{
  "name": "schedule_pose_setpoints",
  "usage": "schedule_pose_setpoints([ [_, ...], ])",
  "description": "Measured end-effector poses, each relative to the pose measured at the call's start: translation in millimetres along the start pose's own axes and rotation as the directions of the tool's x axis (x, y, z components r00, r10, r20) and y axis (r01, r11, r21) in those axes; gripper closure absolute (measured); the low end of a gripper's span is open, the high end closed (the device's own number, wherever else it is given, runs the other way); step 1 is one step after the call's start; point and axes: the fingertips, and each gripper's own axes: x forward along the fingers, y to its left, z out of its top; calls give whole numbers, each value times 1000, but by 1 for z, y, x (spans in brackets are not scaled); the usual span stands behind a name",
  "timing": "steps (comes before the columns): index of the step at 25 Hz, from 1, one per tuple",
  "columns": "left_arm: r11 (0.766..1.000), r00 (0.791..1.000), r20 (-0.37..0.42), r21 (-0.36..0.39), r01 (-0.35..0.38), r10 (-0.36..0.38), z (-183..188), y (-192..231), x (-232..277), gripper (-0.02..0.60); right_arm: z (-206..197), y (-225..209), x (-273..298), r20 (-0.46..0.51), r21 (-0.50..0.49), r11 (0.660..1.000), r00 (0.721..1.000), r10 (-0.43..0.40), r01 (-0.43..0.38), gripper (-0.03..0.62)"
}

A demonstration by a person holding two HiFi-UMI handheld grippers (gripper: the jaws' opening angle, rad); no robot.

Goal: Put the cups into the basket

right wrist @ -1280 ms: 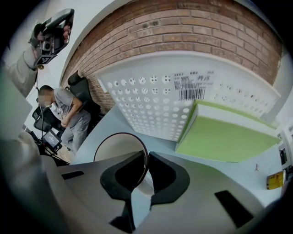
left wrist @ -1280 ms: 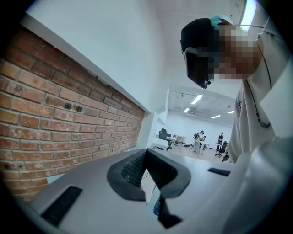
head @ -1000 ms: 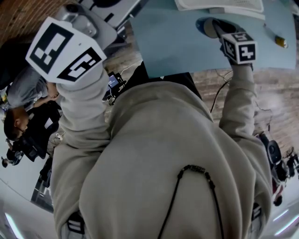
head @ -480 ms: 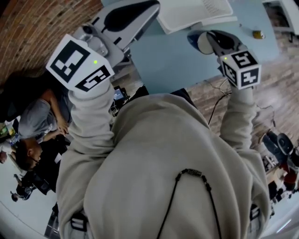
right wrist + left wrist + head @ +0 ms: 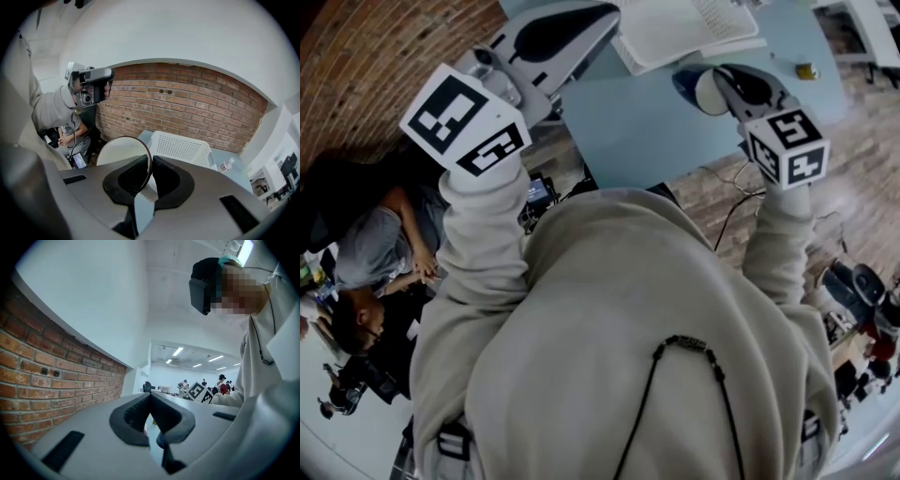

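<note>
Cup hangs sideways, mouth toward the person, rim pinched in right tool; left tool closed.

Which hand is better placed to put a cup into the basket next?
Right. The right gripper is clamped on the rim of the cup, with the white basket just ahead. The left gripper is shut, empty, pointing out into the room.
</note>
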Motion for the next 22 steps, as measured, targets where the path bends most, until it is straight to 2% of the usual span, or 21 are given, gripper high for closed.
schedule_pose_setpoints([
  [8,1000,1000,-19,-11,-7,7,-3,-7,4,583,20,-18,-4,-7,-48,999,1000,13,-13,548],
  [13,999,999,-9,3,-42,42,5,-3,5,583,34,-36,11,-9,-92,995,999,34,-35,548],
  [22,992,994,-4,-62,-110,110,8,-7,-5,583,14,-48,43,-134,-110,988,986,96,-111,548],
])
